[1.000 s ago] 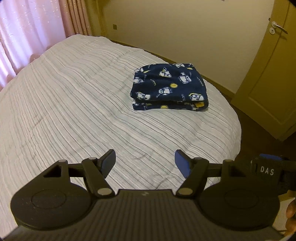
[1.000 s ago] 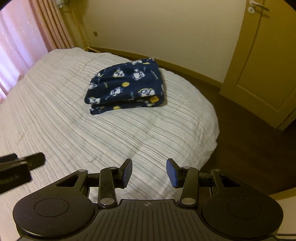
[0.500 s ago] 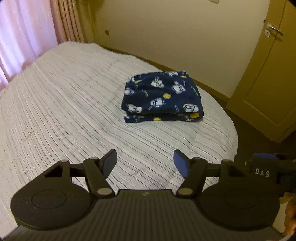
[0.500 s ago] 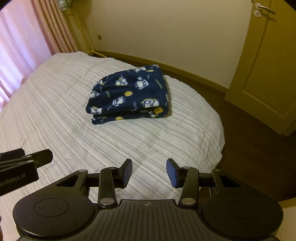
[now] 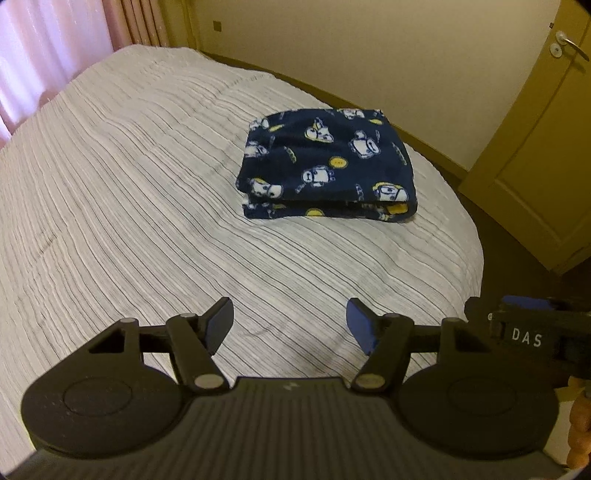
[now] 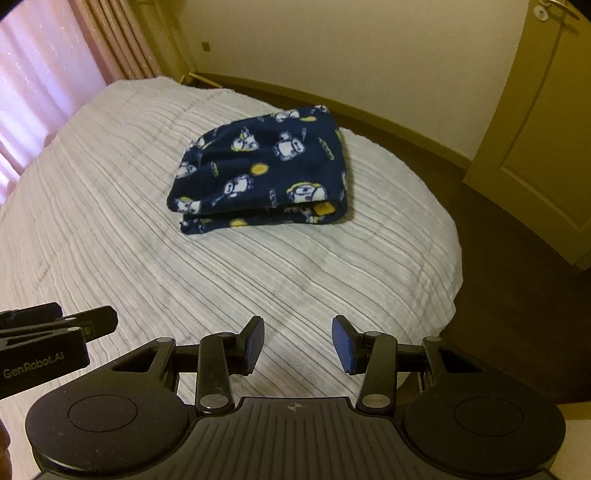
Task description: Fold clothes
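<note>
Both cameras tilted lower, folded navy cartoon-print garment [image 5: 327,170] on striped bed [image 5: 129,184], left tongs [image 5: 290,325] and right tongs [image 6: 297,341] wide, empty

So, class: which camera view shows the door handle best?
The left wrist view: the whole door handle shows, lever and round plate below it, near the top right corner. In the right wrist view the handle is cut off by the frame's top edge, so only part shows.

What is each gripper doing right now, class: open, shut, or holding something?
Left gripper: open, holding nothing, above the striped white bedspread.
Right gripper: open, holding nothing; the folded navy cartoon-print fleece garment lies untouched ahead.
</note>
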